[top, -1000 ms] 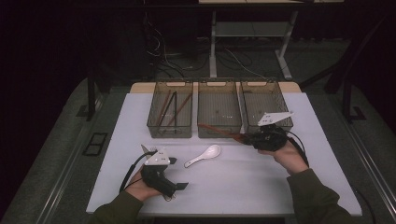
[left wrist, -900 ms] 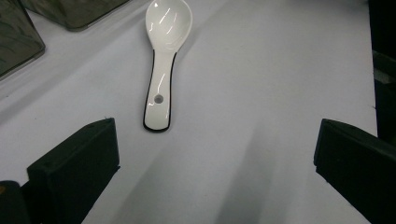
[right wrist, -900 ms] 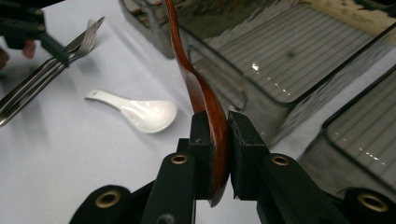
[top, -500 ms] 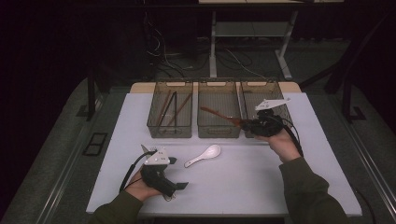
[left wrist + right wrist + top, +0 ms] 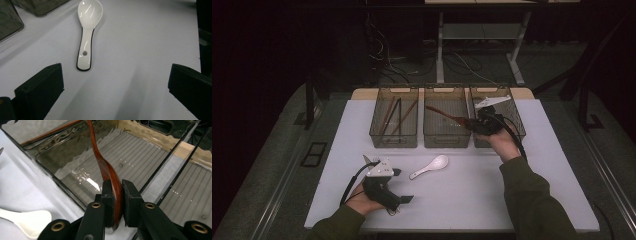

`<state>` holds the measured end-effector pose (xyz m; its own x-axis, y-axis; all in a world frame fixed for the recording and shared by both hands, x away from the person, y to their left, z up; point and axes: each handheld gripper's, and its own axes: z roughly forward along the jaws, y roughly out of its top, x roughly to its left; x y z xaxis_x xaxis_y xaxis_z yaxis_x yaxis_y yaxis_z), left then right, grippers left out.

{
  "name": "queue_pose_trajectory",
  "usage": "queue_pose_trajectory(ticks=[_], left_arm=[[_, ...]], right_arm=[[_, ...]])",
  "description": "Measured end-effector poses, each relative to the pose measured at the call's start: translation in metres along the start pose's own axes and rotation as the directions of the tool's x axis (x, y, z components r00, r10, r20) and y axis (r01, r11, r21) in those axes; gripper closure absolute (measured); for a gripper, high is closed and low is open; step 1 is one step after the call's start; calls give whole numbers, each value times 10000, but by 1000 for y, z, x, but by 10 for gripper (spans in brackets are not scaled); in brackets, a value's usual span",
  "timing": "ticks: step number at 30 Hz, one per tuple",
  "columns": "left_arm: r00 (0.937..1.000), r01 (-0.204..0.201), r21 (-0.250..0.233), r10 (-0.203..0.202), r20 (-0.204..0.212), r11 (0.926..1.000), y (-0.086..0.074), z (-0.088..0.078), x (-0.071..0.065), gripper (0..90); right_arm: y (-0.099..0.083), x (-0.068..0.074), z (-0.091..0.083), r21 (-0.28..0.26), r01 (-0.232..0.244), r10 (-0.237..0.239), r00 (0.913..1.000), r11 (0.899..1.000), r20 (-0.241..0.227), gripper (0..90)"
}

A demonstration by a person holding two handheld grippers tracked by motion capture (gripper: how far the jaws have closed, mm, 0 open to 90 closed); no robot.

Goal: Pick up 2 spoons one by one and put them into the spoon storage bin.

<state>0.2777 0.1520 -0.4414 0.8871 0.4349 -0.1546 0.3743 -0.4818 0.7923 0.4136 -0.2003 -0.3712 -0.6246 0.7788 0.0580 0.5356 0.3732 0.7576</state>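
3 bins [image 5: 447,141], 1 white spoon [image 5: 430,166], 1 wooden spoon [image 5: 445,114], 2 grippers [image 5: 384,186].

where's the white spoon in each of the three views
High view: the white spoon lies on the white table, centre, in front of the middle basket.
Left gripper view: upper left of centre, bowl end away from the camera.
Right gripper view: lower left corner, partly cut off.
Shared landmark: the white table.

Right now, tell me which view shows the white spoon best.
The left gripper view: the white spoon lies whole and close on the table, bowl, handle and handle hole all clear. The high view shows it small, lying in front of the bins. The right gripper view catches just one end at its lower left edge.
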Motion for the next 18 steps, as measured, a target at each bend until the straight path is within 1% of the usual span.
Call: queue_pose_trajectory(ticks=[4,8,10,11,13,15,16,18], left_arm=[[10000,32,-8,-32,3,10000,0,0,0,0],[10000,50,-3,-50,5,10000,0,0,0,0],[10000,39,9,-39,12,10000,0,0,0,0],[10000,-57,86,57,6,9999,0,0,0,0],[10000,-37,86,37,4,10000,0,0,0,0],[10000,-36,88,36,-1,10000,0,0,0,0],[10000,-37,80,37,2,10000,0,0,0,0],[10000,-34,67,34,8,10000,0,0,0,0]], right_arm=[[-1,-1,6,166,-156,154,9998,9997,137,802],[-2,-3,10,185,-205,201,9995,9996,244,802],[-2,-3,11,168,-253,249,9994,9995,233,802],[-2,-3,12,181,-247,243,9994,9995,235,803],[-2,-1,14,230,-270,266,9995,9994,176,808],[-3,0,16,250,-182,178,9997,9995,178,801],[-3,1,16,266,-244,241,9997,9993,107,786],[-3,1,17,217,-170,168,9998,9996,110,748]])
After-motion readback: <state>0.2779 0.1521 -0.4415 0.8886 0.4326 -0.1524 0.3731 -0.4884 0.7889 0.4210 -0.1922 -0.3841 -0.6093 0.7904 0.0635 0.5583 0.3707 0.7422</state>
